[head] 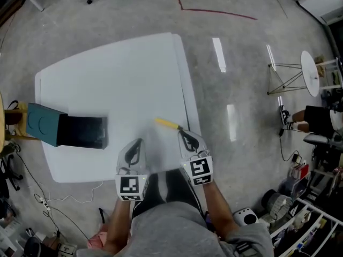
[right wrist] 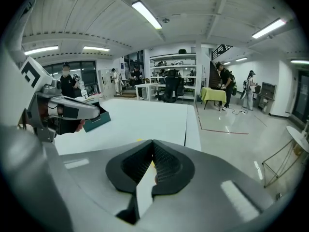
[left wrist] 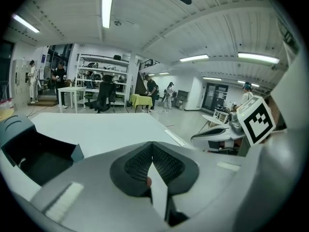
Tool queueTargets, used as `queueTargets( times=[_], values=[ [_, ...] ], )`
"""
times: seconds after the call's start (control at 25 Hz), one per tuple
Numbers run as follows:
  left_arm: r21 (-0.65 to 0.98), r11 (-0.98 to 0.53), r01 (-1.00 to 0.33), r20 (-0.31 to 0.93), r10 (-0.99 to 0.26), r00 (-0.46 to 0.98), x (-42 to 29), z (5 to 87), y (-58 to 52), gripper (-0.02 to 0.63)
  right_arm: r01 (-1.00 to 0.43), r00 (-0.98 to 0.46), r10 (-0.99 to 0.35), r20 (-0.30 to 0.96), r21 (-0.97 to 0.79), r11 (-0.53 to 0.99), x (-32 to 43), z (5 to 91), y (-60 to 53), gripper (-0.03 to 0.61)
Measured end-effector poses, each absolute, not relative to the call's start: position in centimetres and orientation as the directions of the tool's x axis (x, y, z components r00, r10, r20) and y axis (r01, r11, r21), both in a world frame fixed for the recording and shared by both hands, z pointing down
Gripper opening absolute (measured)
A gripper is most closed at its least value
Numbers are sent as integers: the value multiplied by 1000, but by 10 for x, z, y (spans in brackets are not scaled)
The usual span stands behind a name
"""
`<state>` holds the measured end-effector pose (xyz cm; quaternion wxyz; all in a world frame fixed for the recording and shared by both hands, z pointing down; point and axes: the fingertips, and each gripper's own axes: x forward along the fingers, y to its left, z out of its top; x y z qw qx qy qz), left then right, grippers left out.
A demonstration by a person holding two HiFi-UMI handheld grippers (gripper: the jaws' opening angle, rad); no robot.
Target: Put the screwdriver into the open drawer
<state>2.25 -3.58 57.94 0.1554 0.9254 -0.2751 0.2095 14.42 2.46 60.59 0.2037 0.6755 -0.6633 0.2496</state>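
Two grippers, both closed and empty, sit low at the near edge of the table.

Nearest to us, the left gripper (head: pixel 138 142) and the right gripper (head: pixel 184 135) point away from us side by side over the white table (head: pixel 118 74). In each gripper's own view we see the ribbed pads meeting at the tips with nothing between them. Just ahead of the right gripper's tips the screwdriver (head: pixel 168 124) lies flat on the table near its right edge, yellow handle angled away to the left; we cannot tell whether the tips touch it. Off to the left, well apart from the screwdriver, the dark open drawer (head: pixel 83 132) stands pulled out of its teal cabinet (head: pixel 44 123) at the table's left edge. Beyond the table we see grey floor with a red line (head: pixel 214 9) across it.
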Motion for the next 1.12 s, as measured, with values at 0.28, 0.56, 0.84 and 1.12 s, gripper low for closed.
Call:
queueTargets(
  times=[0.28,0.56,0.84,1.12],
  values=[
    [177,-778,-603,500,-457,736,24,592,-42,12,-994,-50,-739,671,35,99,143,631,17,5],
    [176,-771,-612,506,-462,728,29,593,-40,11,-933,-71,-641,764,176,314,140,642,11,77],
    [181,-754,-631,515,-474,714,29,594,-39,11,-869,-129,-503,855,147,472,134,662,13,129],
    [188,-724,-663,522,-498,692,25,601,-44,12,-852,-159,-445,881,104,512,133,676,11,143]
  ],
)
